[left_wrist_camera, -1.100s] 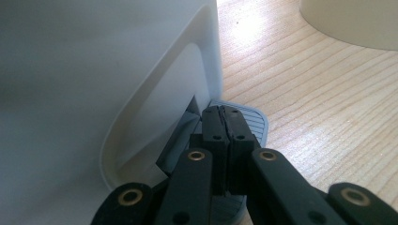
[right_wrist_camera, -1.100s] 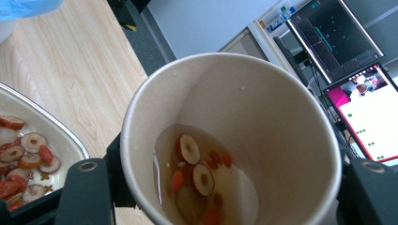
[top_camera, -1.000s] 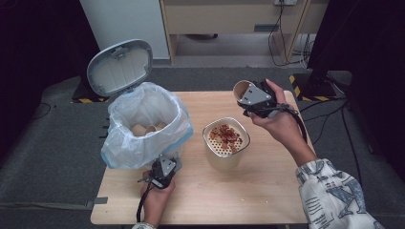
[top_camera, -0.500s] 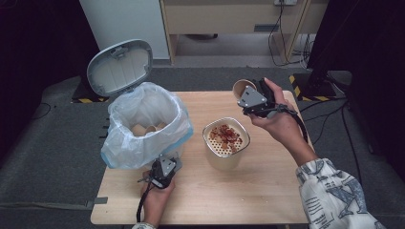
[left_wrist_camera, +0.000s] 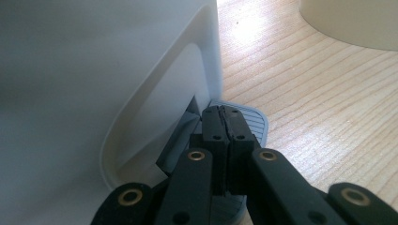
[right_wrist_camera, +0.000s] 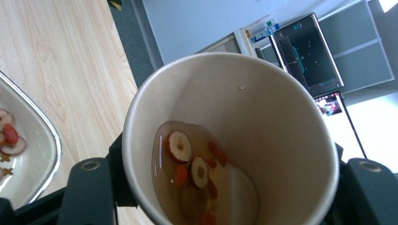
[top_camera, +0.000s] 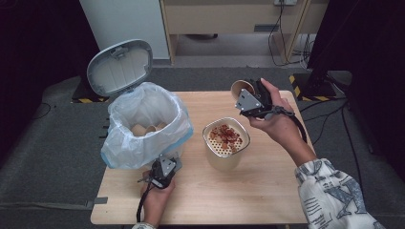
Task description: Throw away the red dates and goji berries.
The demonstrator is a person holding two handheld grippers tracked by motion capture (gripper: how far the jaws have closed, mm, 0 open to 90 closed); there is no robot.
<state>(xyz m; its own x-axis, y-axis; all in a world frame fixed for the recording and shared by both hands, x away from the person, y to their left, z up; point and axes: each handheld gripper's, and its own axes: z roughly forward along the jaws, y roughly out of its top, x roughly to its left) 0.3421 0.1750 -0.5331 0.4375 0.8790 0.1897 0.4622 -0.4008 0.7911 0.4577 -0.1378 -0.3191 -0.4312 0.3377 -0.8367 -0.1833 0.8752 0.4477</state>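
A white pedal bin (top_camera: 143,143) lined with a clear bag stands on the left of the wooden table (top_camera: 267,191), its grey lid (top_camera: 119,67) raised. Brown paper cups (top_camera: 143,129) lie inside it. My left gripper (top_camera: 168,161) (left_wrist_camera: 225,115) is shut, its tips resting on the bin's grey pedal (left_wrist_camera: 253,124). My right gripper (top_camera: 247,95) (right_wrist_camera: 230,187) is shut on a tilted paper cup (top_camera: 240,88) (right_wrist_camera: 263,108), which holds some pale liquid with red date slices and berries. Just below and left of the cup is a cream strainer pot (top_camera: 205,136) (right_wrist_camera: 47,136) with red fruit bits on its sieve.
The bin's white wall (left_wrist_camera: 94,70) stands close on the left of my left gripper. The right half and the front of the table are bare wood. Cabinets, cables and a dark floor lie beyond the far edge. A patterned sleeve (top_camera: 329,195) reaches in from the lower right.
The right gripper and its cup have drifted slightly left and away. The left gripper stays on the pedal and the lid stays up.
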